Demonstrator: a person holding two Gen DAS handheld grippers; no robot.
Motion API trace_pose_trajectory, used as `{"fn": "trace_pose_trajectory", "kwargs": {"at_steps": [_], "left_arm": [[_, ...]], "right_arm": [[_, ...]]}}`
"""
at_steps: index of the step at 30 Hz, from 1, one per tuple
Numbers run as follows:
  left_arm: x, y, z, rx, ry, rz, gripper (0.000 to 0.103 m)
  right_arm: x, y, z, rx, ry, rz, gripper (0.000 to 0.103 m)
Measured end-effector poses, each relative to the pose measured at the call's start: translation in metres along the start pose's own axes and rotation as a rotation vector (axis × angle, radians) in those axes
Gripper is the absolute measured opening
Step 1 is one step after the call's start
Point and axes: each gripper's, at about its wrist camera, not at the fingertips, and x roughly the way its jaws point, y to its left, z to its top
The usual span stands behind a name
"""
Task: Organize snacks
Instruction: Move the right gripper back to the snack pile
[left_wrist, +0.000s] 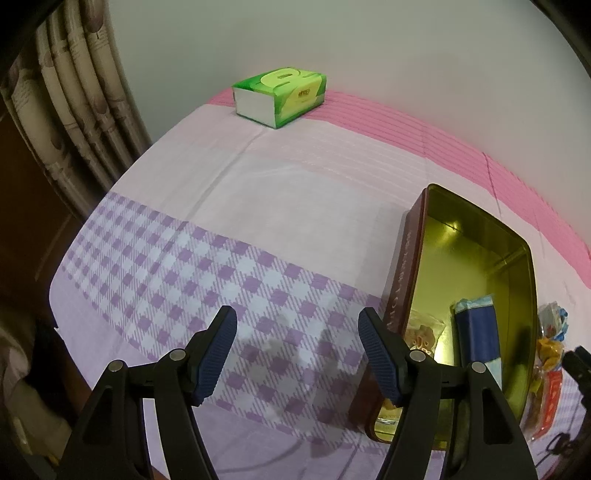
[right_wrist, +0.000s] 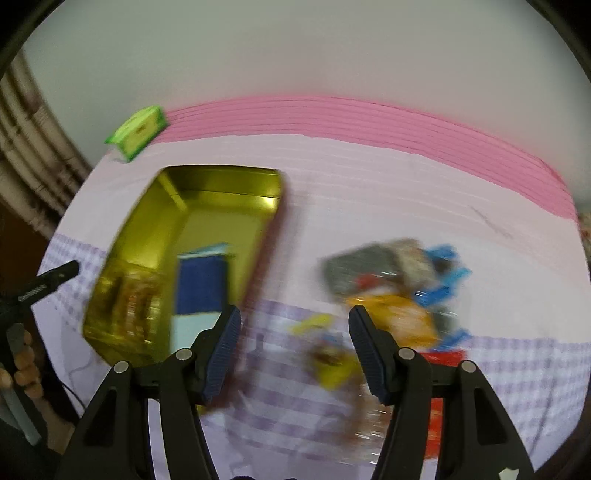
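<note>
I see my left claw (left_wrist: 297, 354) with its 2 blue ribbed pads spread apart and nothing between them, hanging over the purple-checked part of the cloth-covered surface (left_wrist: 207, 206). Just to its right sits the tin (left_wrist: 517, 295), a long box with rounded corners, dark red-brown outside with gold lettering and shiny gold inside. In the end of the tin nearest the claw lie a dark blue packet (left_wrist: 476, 336) with a pale blue crimped edge and a clear bag of golden-brown biscuits (left_wrist: 421, 336). Far ahead of the left claw, at the pink striped edge, stands a green tissue pack (left_wrist: 280, 96).

My right claw (right_wrist: 295, 347) is also parted and holds nothing. The view is blurred. The tin (right_wrist: 147, 229) lies ahead to its left with the blue packet (right_wrist: 201, 284) inside. The loose pile of snacks (right_wrist: 399, 295), in orange, yellow, red, grey and blue wrappers, lies on the cloth just ahead and to its right, apart from the pads.
</note>
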Motion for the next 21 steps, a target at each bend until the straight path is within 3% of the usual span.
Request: {"fn": "trace_pose_trajectory", "kwargs": {"at_steps": [9,21], "left_arm": [[-0.003,-0.011,-0.004,0.037,-0.006,0.008,0.069],[-0.015,-0.044,-0.014,0.113,0.008,-0.032,0.069]], "right_arm": [[0.001,-0.095,-0.037,0.107,0.066,-0.105,0.059],[0.019,-0.108,-0.065,0.096,0.137,-0.061,0.059]]}}
